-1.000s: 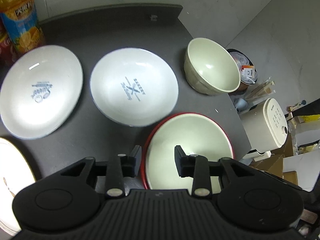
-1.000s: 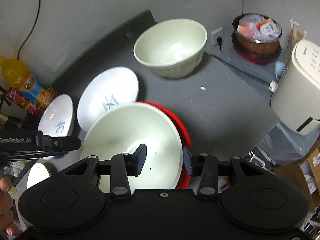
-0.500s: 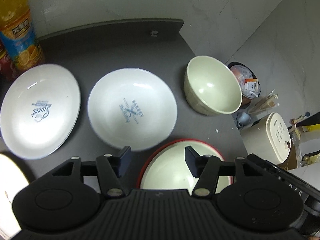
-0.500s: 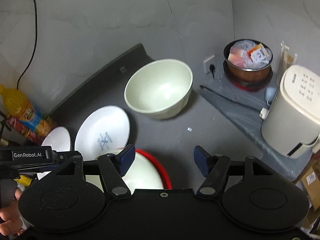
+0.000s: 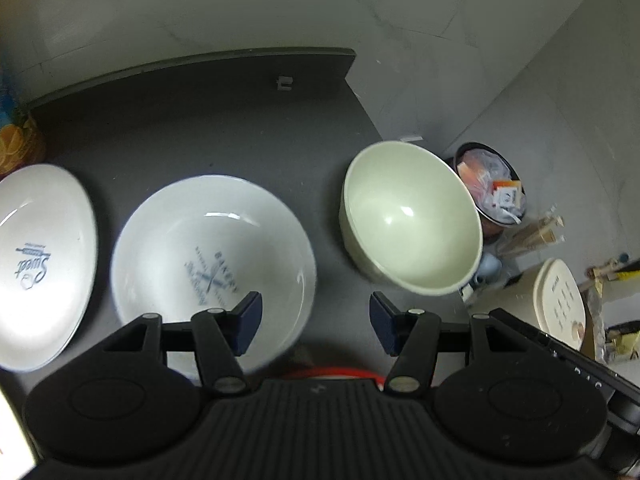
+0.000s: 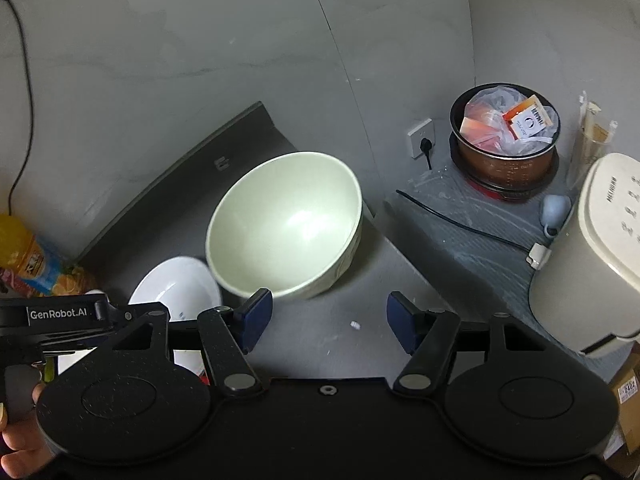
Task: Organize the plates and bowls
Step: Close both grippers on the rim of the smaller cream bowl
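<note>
A deep cream bowl (image 5: 412,220) (image 6: 286,224) stands upright near the dark counter's right edge. Left of it lie a white plate with blue print (image 5: 208,264) (image 6: 176,292) and a second white plate (image 5: 36,264). Only a thin arc shows of the red-rimmed dish (image 5: 336,372), just under my left gripper (image 5: 316,320). That gripper hangs open above the counter, between the printed plate and the cream bowl, holding nothing. My right gripper (image 6: 330,320) is open too, empty, just in front of the cream bowl.
An orange drink bottle (image 6: 24,256) stands at the counter's far left. Off the right edge, lower down, sit a pot of packets (image 6: 506,136), a cream rice cooker (image 6: 592,264) and a wall socket (image 6: 420,138). A hand (image 6: 16,436) holds the left gripper's body.
Both grippers opened wider and lifted back from the red-rimmed dish, which has dropped almost out of view. The cream bowl now sits straight ahead of the right gripper.
</note>
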A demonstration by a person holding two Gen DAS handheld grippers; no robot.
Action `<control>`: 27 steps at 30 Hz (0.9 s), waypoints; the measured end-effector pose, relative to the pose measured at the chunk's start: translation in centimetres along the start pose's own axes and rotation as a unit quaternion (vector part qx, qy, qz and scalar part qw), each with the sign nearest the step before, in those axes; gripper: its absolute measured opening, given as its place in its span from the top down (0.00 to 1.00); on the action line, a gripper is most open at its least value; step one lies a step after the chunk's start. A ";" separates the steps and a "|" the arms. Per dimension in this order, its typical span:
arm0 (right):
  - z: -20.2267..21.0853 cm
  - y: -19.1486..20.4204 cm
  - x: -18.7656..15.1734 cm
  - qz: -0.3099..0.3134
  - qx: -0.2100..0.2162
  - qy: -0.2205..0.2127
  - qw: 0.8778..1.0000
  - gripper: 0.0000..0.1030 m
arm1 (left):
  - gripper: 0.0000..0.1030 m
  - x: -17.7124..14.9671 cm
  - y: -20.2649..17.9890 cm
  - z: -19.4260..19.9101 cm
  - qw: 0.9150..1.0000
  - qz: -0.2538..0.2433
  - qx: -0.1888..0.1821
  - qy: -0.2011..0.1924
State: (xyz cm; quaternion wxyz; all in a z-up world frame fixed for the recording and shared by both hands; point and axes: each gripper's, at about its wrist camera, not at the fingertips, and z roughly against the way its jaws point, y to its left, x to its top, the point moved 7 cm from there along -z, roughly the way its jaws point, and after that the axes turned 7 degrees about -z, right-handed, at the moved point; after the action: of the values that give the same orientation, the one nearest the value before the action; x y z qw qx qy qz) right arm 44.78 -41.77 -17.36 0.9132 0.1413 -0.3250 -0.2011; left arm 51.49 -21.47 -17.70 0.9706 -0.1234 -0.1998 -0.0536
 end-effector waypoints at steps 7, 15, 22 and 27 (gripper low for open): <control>-2.8 -1.3 2.0 0.005 0.012 0.021 1.000 0.44 | 0.45 2.1 -0.7 -3.4 1.000 0.028 0.000 0.007; -6.0 -2.2 3.4 0.000 0.029 0.041 0.999 0.49 | 0.47 4.3 -1.2 -6.3 0.999 0.047 0.009 0.013; -8.1 -2.2 3.7 -0.004 0.032 0.066 0.997 0.62 | 0.52 5.4 -1.4 -7.7 0.998 0.056 0.009 0.011; -8.9 -2.5 3.3 -0.009 0.016 0.077 0.997 0.70 | 0.61 5.2 -1.2 -9.3 0.998 0.062 0.006 0.028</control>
State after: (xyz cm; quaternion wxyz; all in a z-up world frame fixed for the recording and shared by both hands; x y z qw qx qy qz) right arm 52.24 -44.36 -23.22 0.9315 0.1735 -0.2555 -0.1924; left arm 59.54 -25.30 -23.61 0.9779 -0.1282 -0.1650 0.0049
